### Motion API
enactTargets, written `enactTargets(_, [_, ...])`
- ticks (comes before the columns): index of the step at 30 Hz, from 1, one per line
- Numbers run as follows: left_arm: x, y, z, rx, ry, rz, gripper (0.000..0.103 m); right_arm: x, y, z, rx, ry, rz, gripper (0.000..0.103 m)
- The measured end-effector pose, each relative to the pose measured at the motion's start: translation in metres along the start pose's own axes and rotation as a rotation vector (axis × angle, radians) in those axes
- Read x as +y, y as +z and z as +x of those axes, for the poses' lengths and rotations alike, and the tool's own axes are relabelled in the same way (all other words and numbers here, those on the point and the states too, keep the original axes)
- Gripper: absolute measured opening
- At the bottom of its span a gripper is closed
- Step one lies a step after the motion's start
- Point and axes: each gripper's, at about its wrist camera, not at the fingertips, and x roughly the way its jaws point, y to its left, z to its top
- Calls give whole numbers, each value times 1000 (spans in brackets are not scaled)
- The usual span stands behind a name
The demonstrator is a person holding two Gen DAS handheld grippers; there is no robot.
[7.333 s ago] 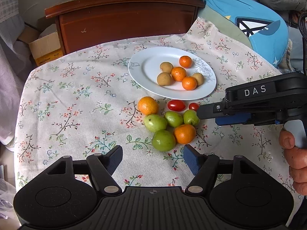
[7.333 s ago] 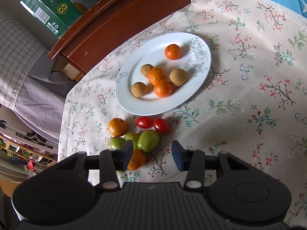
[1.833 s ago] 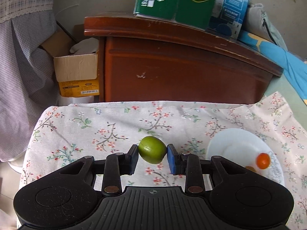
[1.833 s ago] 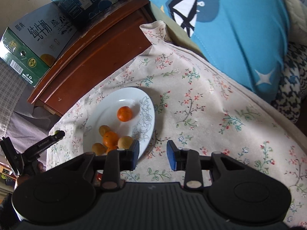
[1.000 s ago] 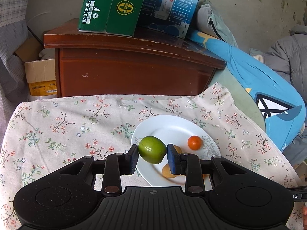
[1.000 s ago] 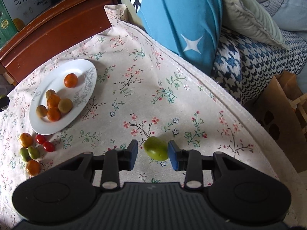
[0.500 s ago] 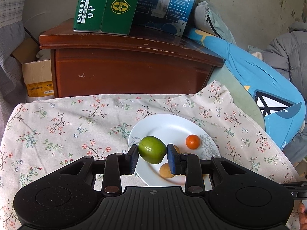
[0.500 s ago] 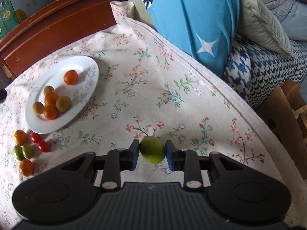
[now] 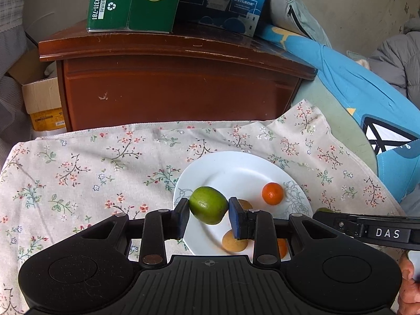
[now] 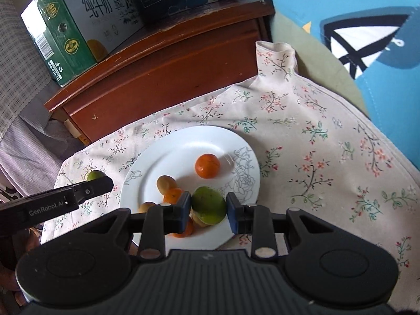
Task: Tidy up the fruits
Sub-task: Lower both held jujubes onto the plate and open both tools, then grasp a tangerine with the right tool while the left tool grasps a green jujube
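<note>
Green fruit point(image 9: 208, 205) clamped between jaws

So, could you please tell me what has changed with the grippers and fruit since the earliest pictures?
Both grippers were empty then. Now the left gripper holds one green fruit and the right gripper, whose jaws have just been closing, holds another green fruit, both brought over the white plate. The oranges and brown fruits stay on the plate.
</note>
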Motion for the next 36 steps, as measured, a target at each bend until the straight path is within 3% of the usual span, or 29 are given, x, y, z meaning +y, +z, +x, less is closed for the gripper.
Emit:
enactTargets(9, [-5, 0, 17, 16, -11, 5, 31, -4, 6, 29, 23, 10, 89, 31])
enactTargets(15, [-11, 6, 8, -3, -5, 36, 34, -2, 11, 22, -2, 32, 106, 35])
enactTargets(18, [-11, 9, -2, -13, 5, 22, 42, 1, 14, 16, -17, 49, 100, 40])
enactTargets(20, [-13, 10, -11, -19, 37, 39, 60, 4, 15, 11, -21, 52, 88, 41])
enactTargets(21, [-14, 9, -16, -25, 52, 48, 62, 5, 15, 9, -24, 53, 82, 41])
enactTargets(25, [-9, 5, -32, -17, 70, 36, 63, 11, 8, -3, -22, 60, 56, 41])
enactTargets(32, [14, -17, -58, 19, 94, -73, 64, 29, -13, -23, -23, 43, -28, 53])
enactTargets(36, [21, -29, -74, 0, 143, -107, 77, 36, -32, -32, 10, 44, -48, 57])
